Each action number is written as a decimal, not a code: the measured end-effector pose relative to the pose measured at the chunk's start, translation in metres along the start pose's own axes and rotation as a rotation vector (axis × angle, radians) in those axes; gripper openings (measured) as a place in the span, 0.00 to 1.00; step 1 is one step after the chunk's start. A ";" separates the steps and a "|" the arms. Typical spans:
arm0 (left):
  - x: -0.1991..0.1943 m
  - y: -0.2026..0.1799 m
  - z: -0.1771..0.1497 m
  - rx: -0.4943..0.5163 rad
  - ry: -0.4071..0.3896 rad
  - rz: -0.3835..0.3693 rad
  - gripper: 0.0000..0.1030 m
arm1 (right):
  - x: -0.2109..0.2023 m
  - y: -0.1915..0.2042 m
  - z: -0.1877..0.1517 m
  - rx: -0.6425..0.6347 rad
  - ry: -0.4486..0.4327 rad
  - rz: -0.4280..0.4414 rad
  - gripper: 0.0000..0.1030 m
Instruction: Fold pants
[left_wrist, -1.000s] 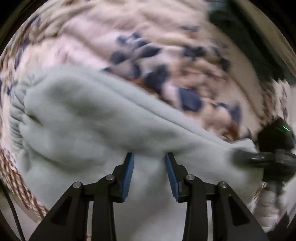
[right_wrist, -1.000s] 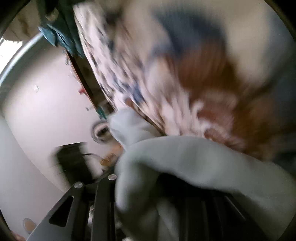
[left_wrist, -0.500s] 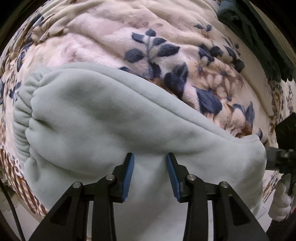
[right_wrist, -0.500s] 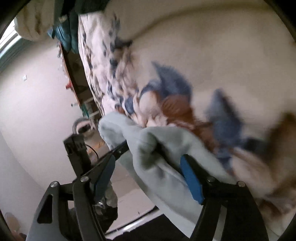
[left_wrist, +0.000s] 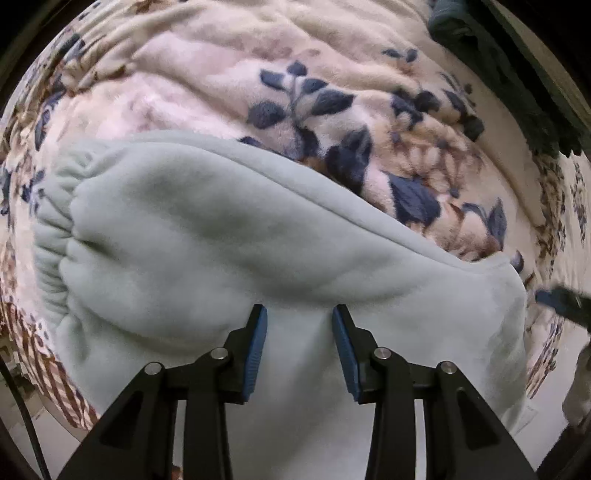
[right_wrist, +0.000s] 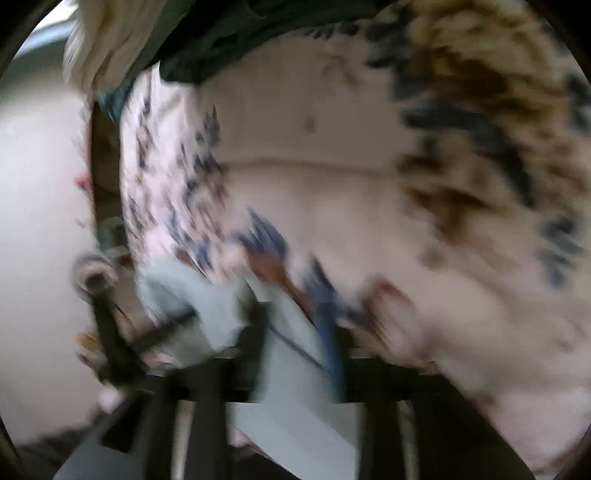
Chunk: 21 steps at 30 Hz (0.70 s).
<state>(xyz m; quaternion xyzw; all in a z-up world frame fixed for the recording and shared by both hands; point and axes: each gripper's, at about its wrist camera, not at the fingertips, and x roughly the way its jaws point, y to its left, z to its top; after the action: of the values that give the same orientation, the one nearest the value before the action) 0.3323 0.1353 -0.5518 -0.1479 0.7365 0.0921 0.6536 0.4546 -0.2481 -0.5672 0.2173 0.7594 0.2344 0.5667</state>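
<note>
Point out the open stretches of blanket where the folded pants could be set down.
Free: the flowered blanket beyond the pants, up to the dark clothes at far right. Crowded: the near edge, where the pants lie under the left gripper, with the right gripper beside them.

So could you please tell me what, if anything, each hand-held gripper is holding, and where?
Left hand-held gripper: open, nothing held, over the pants. Right: too blurred to tell.
</note>
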 end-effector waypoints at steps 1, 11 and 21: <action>-0.004 -0.004 -0.002 0.008 -0.009 -0.004 0.34 | -0.002 0.002 -0.013 -0.018 0.006 -0.023 0.69; 0.008 -0.069 -0.021 0.257 -0.119 0.186 0.38 | 0.032 -0.035 -0.083 0.140 -0.115 -0.420 0.59; -0.004 -0.043 -0.018 0.193 -0.213 0.196 0.85 | -0.015 -0.028 -0.146 0.222 -0.385 -0.274 0.84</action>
<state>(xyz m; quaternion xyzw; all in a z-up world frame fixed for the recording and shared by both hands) 0.3300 0.0893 -0.5434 -0.0013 0.6794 0.0995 0.7270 0.3164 -0.2953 -0.5370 0.2138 0.6811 0.0251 0.6999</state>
